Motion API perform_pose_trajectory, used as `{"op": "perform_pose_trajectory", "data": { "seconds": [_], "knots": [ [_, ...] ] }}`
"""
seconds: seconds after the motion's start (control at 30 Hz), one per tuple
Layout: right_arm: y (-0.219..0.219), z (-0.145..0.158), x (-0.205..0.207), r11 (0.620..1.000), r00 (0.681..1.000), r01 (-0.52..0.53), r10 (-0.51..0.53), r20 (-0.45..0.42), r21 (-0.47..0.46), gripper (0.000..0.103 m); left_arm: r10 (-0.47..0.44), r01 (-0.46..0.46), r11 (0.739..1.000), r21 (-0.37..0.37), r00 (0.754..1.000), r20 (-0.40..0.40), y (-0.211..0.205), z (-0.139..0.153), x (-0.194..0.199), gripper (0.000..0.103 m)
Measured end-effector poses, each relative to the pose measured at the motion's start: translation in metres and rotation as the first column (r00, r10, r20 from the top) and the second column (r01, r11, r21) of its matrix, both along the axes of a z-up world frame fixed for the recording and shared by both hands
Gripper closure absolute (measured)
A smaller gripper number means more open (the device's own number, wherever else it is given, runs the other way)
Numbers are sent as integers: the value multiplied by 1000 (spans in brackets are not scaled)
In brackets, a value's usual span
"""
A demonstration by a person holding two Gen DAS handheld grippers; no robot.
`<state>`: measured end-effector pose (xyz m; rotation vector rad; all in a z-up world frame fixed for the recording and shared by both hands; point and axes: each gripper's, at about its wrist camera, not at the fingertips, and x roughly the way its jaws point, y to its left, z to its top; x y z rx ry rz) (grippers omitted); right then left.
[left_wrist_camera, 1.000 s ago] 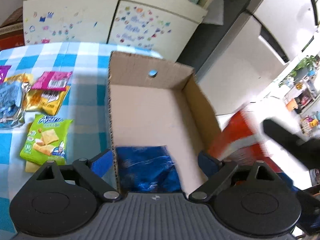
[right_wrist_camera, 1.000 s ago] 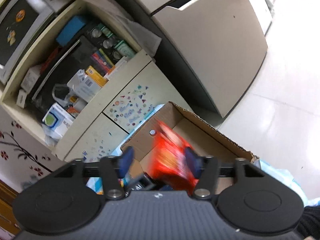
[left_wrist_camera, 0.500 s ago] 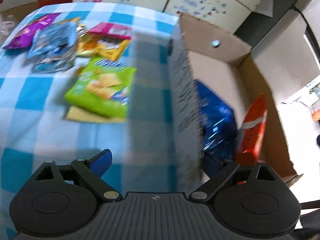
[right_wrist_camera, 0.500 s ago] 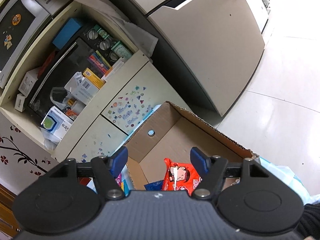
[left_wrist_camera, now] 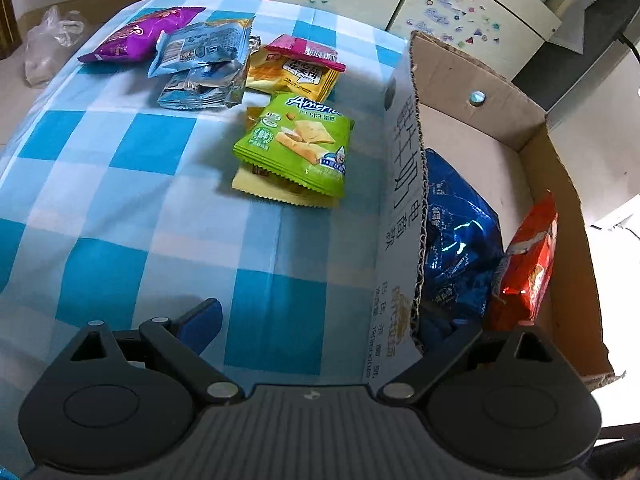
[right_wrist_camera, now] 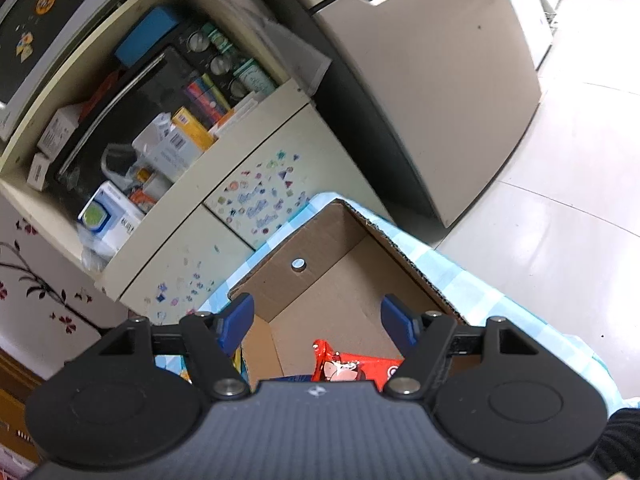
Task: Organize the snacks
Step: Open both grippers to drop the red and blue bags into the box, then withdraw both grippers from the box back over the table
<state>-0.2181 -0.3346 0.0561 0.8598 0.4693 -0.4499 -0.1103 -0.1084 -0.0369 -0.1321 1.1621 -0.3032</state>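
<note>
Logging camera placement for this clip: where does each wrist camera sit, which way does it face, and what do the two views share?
Left wrist: on the left gripper, angled steeply down at the checked tablecloth, loose snack packets, and the cardboard box; only its open fingers show.
Right wrist: on the right gripper, angled down over the box toward the cabinet; open fingers plus a dark sleeve.
Shared: the box, the red packet and the blue bag inside.

Blue-white checked tablecloth [left_wrist_camera: 160, 208], green packet [left_wrist_camera: 296, 144]
</note>
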Motion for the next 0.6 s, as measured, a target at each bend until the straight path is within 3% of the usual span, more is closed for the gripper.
{"op": "perform_pose_trajectory", "data": {
  "seconds": [0.27, 0.6],
  "knots": [
    [24, -8, 21, 984, 984, -175, 175, 16, -4, 32, -71, 75, 996, -51, 995, 63, 19, 26, 0, 5],
    [65, -3, 41, 929, 932, -353, 360, 48, -109, 29, -44, 54, 994, -93, 994, 98, 72, 40, 11, 4]
  ]
}}
